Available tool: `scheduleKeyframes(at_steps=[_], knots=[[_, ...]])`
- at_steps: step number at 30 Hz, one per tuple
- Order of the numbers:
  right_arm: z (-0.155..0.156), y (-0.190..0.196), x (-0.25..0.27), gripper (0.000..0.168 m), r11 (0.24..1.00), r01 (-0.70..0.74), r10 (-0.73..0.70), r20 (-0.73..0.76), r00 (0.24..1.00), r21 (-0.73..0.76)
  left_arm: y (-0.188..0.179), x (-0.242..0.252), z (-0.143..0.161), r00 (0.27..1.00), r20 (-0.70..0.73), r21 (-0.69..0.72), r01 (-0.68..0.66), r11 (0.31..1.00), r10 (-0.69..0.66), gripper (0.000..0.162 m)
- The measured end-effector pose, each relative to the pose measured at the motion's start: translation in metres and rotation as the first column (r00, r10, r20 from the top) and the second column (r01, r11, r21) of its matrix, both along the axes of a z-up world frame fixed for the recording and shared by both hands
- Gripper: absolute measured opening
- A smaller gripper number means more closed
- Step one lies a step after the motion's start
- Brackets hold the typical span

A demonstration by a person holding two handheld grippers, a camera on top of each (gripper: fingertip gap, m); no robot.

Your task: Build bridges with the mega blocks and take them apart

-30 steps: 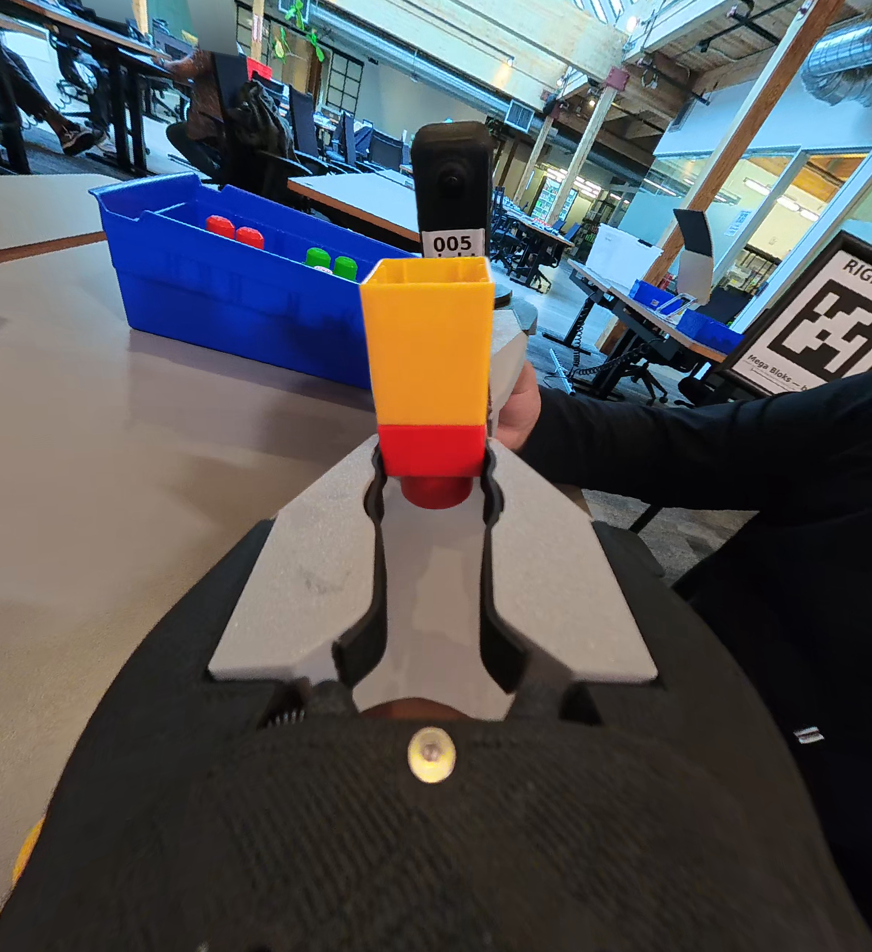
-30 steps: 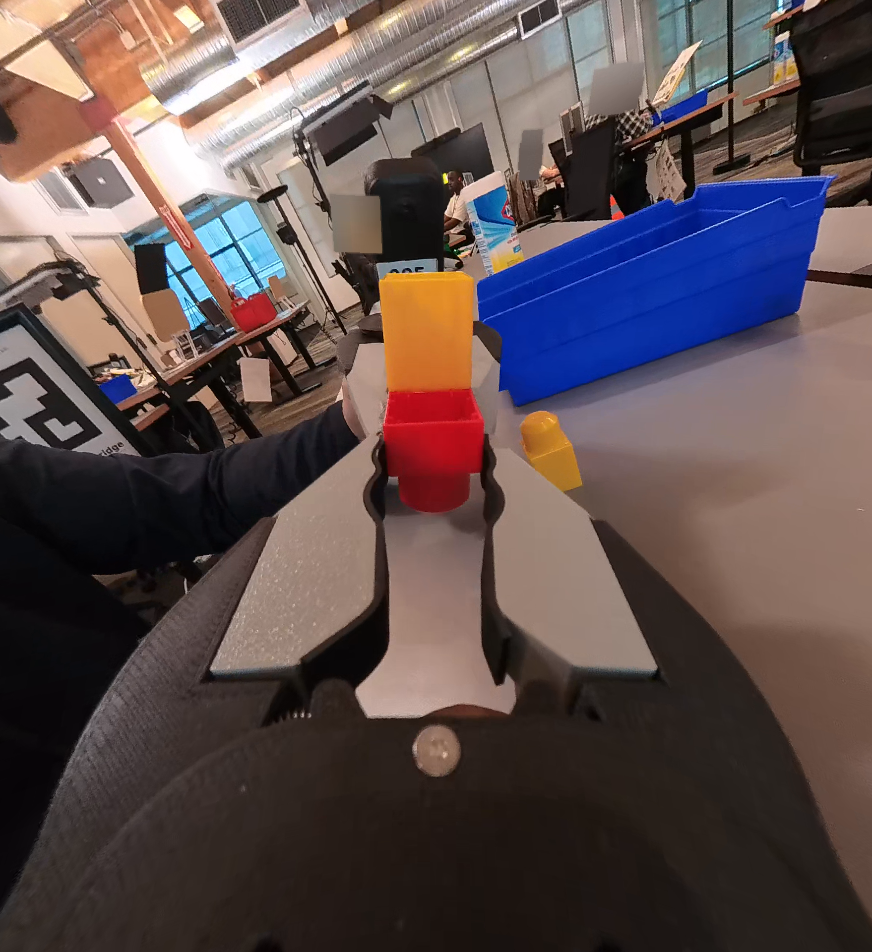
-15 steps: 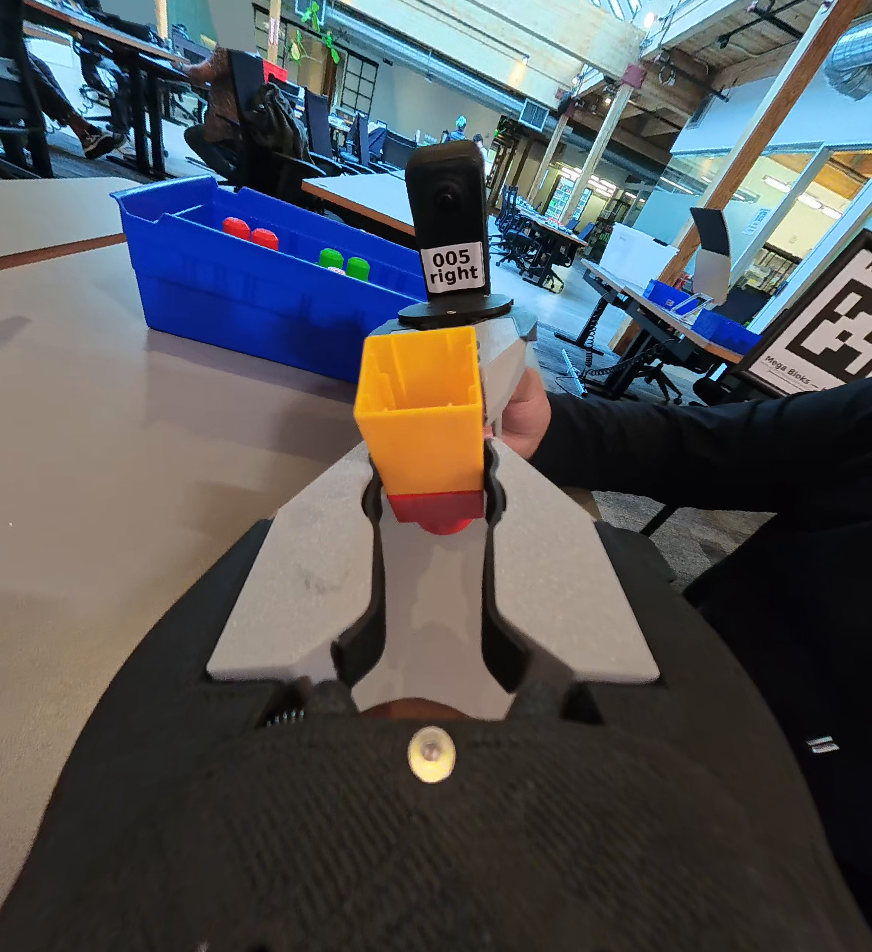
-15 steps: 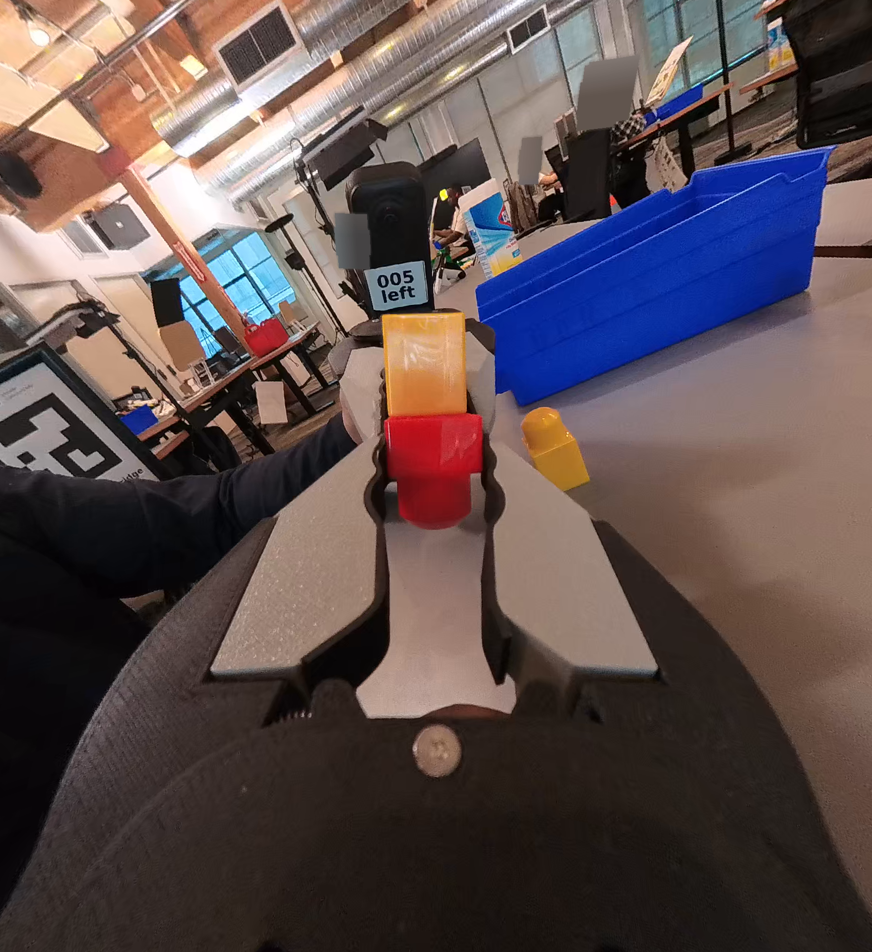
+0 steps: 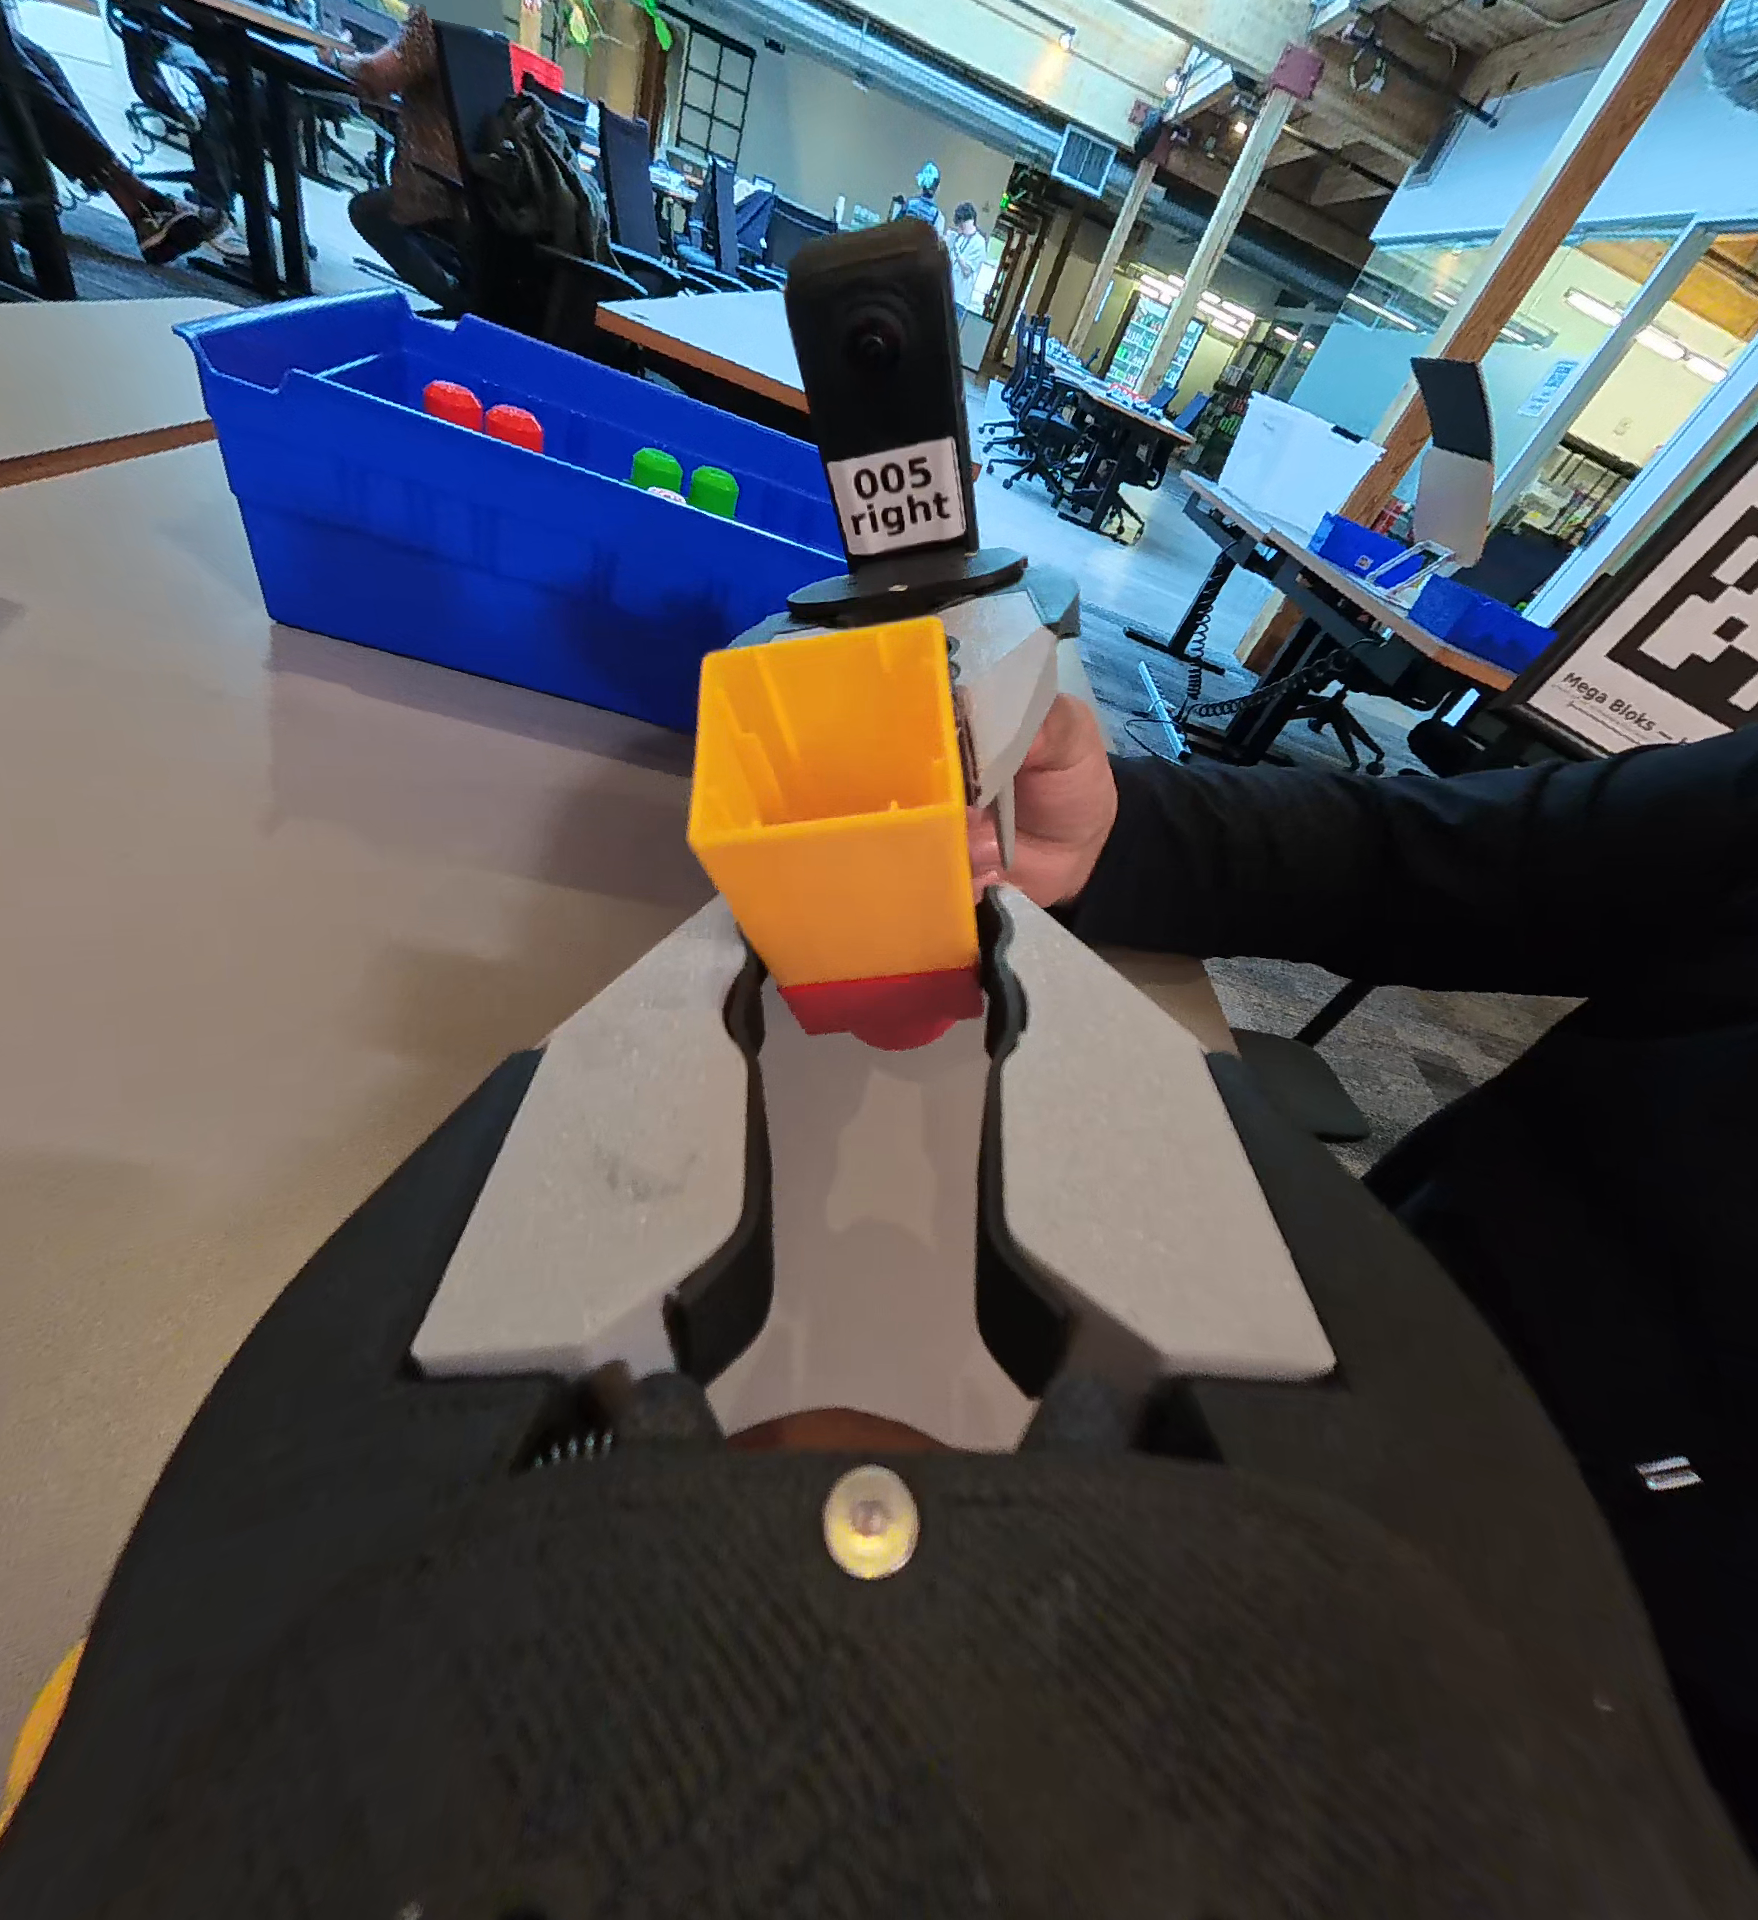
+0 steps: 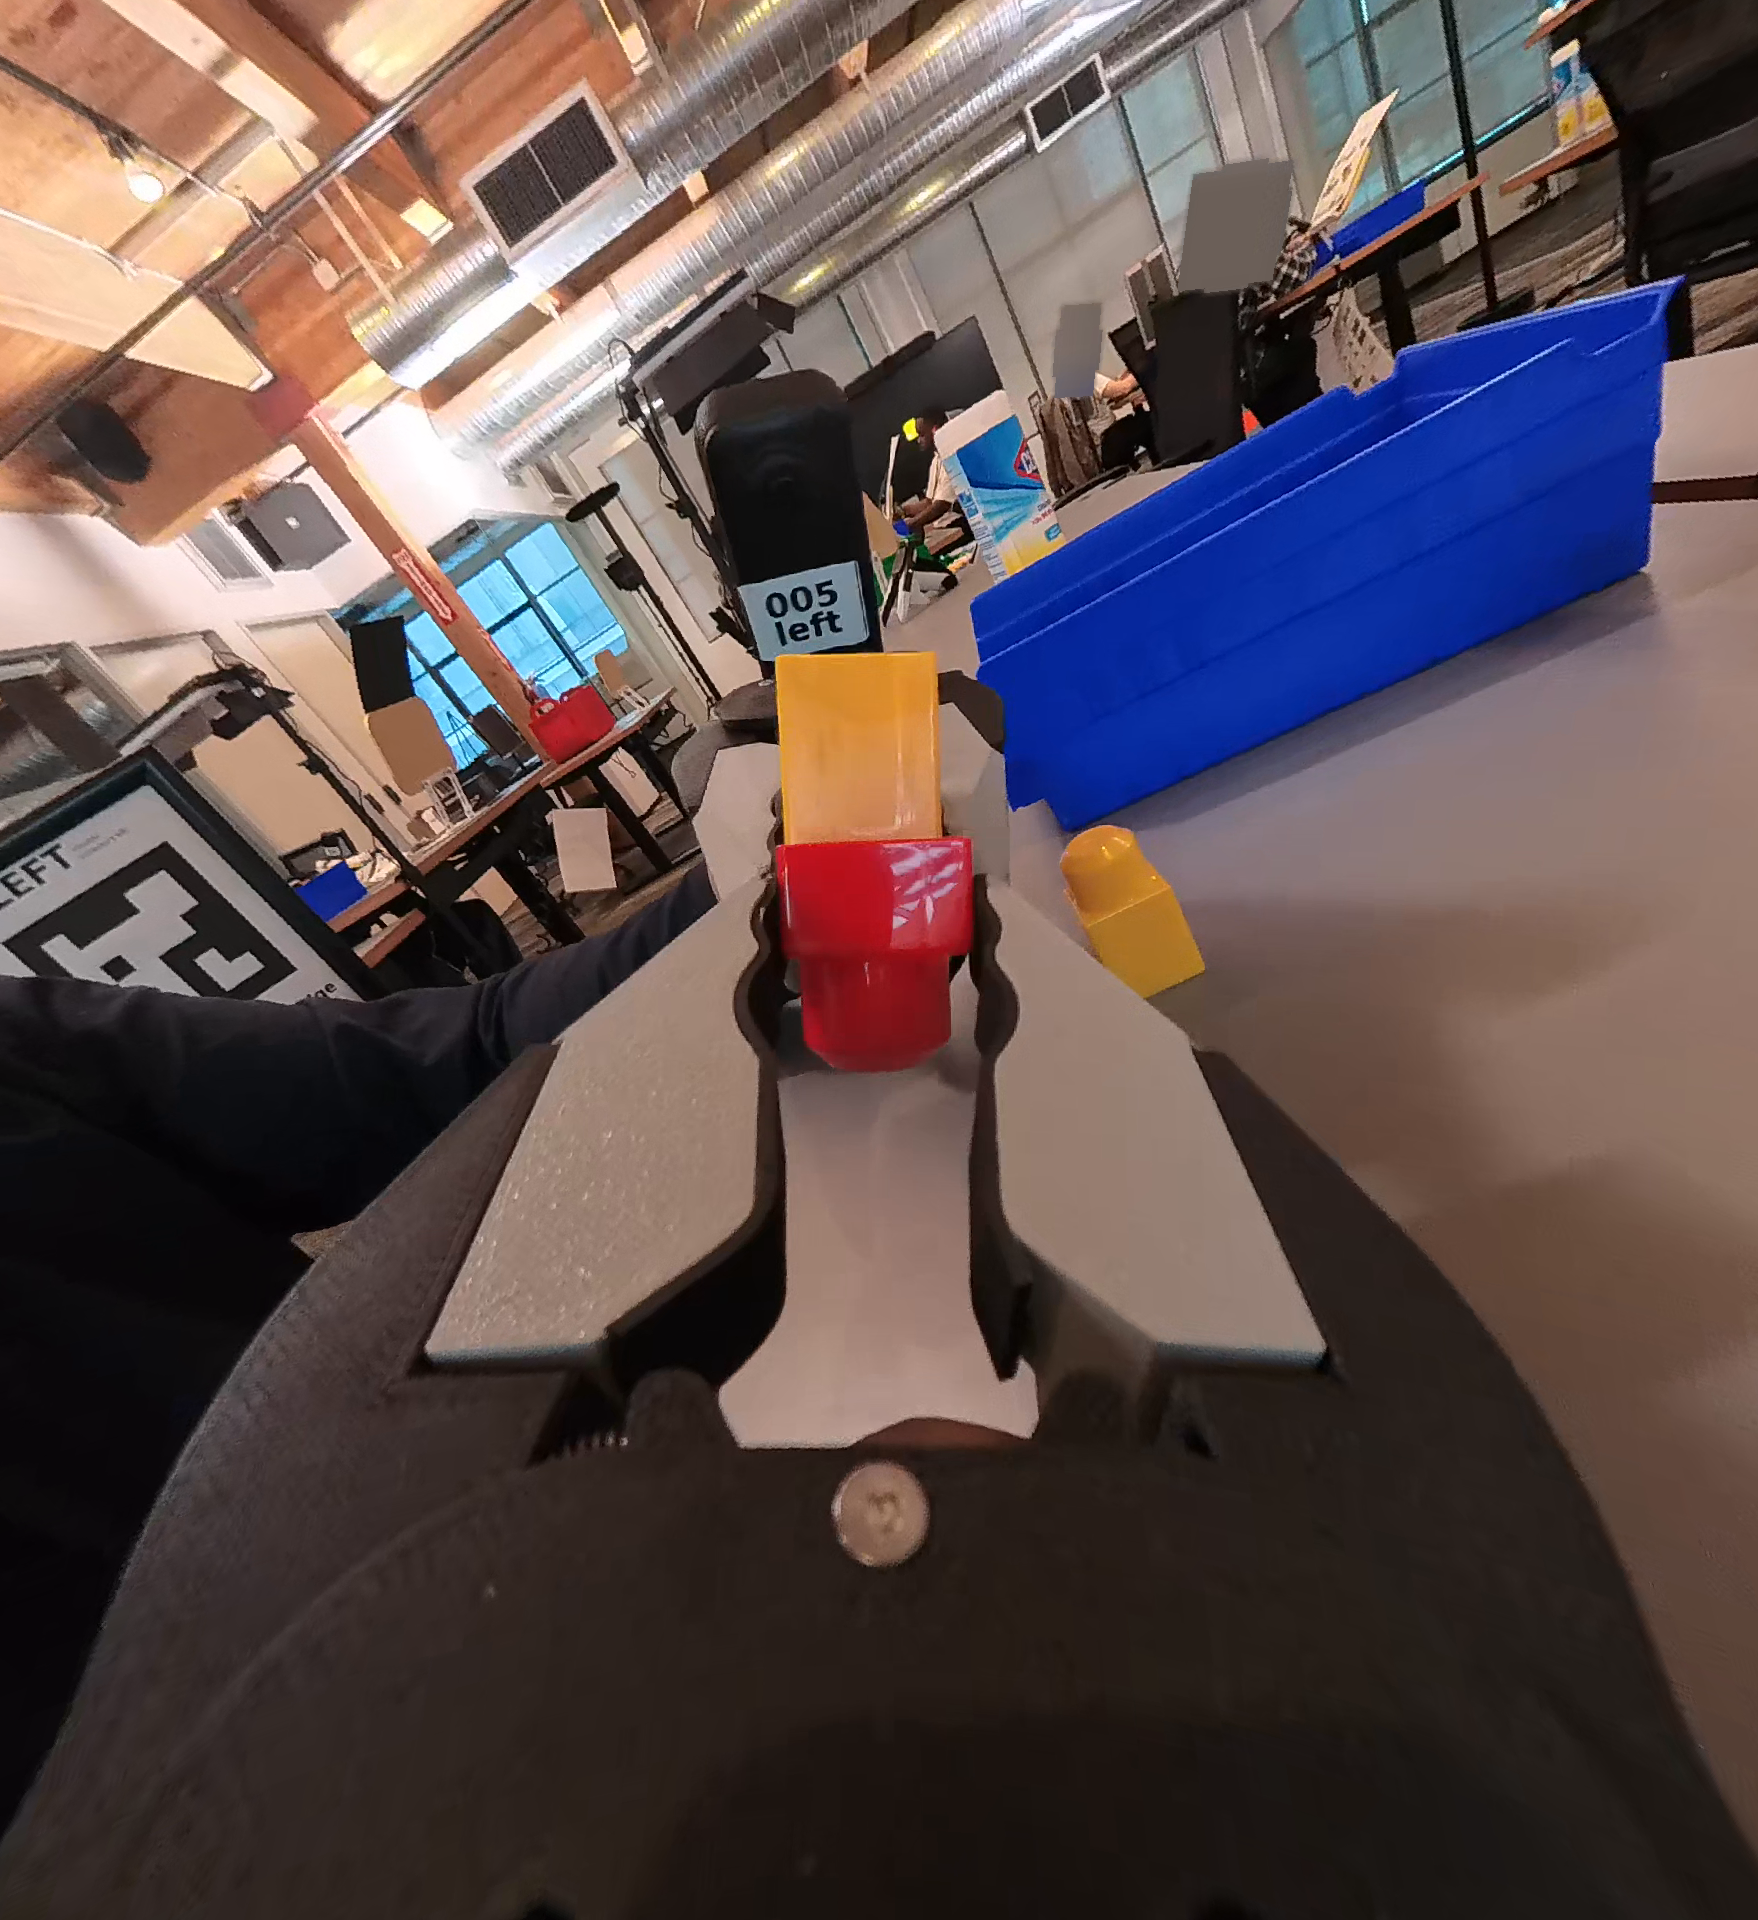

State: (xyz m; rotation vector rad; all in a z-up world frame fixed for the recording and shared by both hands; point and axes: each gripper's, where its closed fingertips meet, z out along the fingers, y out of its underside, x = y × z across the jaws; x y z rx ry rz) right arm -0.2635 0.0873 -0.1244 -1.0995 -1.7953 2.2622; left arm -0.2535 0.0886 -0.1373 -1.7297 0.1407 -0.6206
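Note:
My left gripper (image 5: 870,982) is shut on a red block (image 5: 880,1006) with a yellow block (image 5: 833,821) stacked on its far side. The yellow block's hollow end faces up and away, and it is empty. My right gripper (image 6: 873,935) is shut on another red block (image 6: 873,904), stud towards the camera. The same yellow block (image 6: 859,748) stands just beyond it, between the left gripper's fingers. I cannot tell whether the two touch. The grippers face each other above the grey table (image 5: 179,935). The right gripper (image 5: 1005,686) shows behind the yellow block in the left wrist view.
A loose yellow block (image 6: 1129,925) stands on the table near the blue bin (image 6: 1374,582). The bin (image 5: 501,540) holds red blocks (image 5: 485,414) and green blocks (image 5: 683,480). A hand (image 5: 1046,810) and a dark sleeve reach in from the table's edge. Marker signs stand behind. Only a small space, under 4 cm, lies between the two pairs of fingers.
The left gripper has tilted, so the yellow block's hollow end now shows. The two grippers have shifted relative to each other, each one's camera rising in the other's view. Both stay shut.

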Motion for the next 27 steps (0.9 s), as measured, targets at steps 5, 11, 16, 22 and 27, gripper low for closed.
scheduleKeyframes(at_steps=[5,11,16,22,27], knots=[[0.003,-0.002,0.000,0.032,1.000,-0.002,0.002,-0.014,1.000,-0.026,-0.002,0.000,0.003,1.000,-0.007,0.003,0.001,1.000,-0.001,0.037],[0.005,-0.010,0.000,0.034,0.994,-0.048,0.050,0.019,0.999,-0.097,-0.015,-0.006,0.012,0.998,-0.067,0.020,0.000,1.000,0.001,0.035],[0.009,0.007,-0.005,0.043,0.990,-0.005,0.007,0.014,1.000,-0.138,-0.043,-0.040,0.031,0.985,-0.124,0.062,-0.117,0.991,0.124,0.035],[-0.036,-0.017,-0.016,0.049,0.948,0.047,-0.051,0.006,0.999,0.314,-0.084,-0.089,0.060,0.966,-0.036,0.186,-0.244,0.952,0.255,0.036],[-0.068,-0.045,-0.040,0.050,0.868,0.038,-0.080,0.064,0.995,0.496,-0.095,-0.118,0.059,0.926,-0.038,0.192,-0.362,0.912,0.376,0.035]])
